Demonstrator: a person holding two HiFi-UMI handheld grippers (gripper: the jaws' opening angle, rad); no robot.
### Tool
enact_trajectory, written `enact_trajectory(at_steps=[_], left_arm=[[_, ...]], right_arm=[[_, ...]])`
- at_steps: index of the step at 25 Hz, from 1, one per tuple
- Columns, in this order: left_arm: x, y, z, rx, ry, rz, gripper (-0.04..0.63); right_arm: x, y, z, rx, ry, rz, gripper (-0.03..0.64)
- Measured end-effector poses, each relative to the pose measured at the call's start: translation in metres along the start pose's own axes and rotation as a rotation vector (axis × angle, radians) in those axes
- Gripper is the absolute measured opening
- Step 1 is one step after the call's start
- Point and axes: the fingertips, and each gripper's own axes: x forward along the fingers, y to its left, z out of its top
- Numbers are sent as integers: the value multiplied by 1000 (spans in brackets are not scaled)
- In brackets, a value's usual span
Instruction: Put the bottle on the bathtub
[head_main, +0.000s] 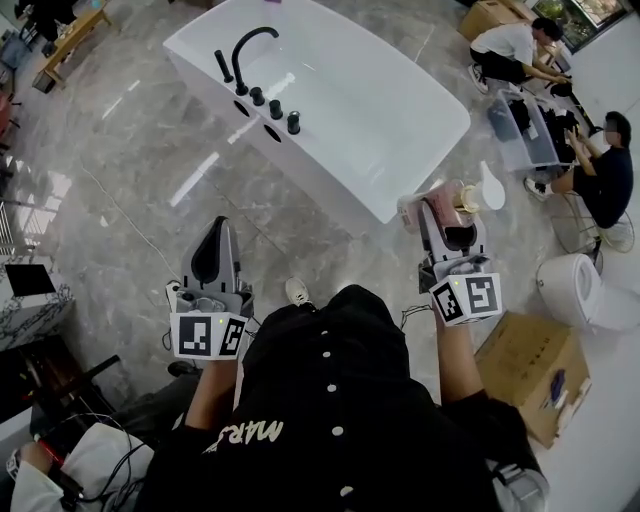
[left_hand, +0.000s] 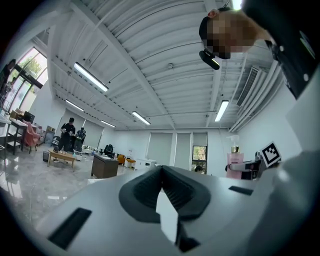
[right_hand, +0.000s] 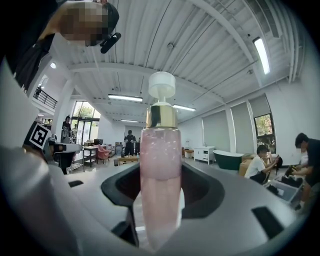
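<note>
The white bathtub (head_main: 400, 120) stands on the marble floor ahead of me, with a black faucet (head_main: 250, 45) and knobs on its left rim. My right gripper (head_main: 443, 218) is shut on a pink bottle (head_main: 440, 203) with a gold collar and white pump, held just short of the tub's near right corner. The right gripper view has the bottle (right_hand: 160, 160) upright between the pads of that gripper (right_hand: 161, 180). My left gripper (head_main: 213, 245) is shut and empty, to the left and short of the tub. The left gripper view shows its pads (left_hand: 161, 172) meeting, with the bottle (left_hand: 235, 162) off to the right.
A cardboard box (head_main: 530, 375) and a white toilet (head_main: 575, 290) sit on the floor at my right. Two people (head_main: 600, 175) sit by a plastic bin (head_main: 525, 130) beyond the tub's right end. A wooden bench (head_main: 75, 40) is at the far left, and cables lie near my feet.
</note>
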Motion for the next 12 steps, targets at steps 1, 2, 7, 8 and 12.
enact_trajectory(at_steps=[1,2,7,8,12], left_arm=[[3,4,-3,-1,9,-1,9],[7,7,-5,-3,15,-2,9],[31,12,-16,-21,25,4,9],[37,12,-18,-21,29,5,9],[63,13,-21,-7,49,10,9]], right_arm=[[6,1,-4,7,8,-1,224],[12,1,-8,14,19,1,224],[46,-7,-28,33,56,27,224],[54,-9,-31,31,56,35,224],[92,-19,-42,38,47,73,224]])
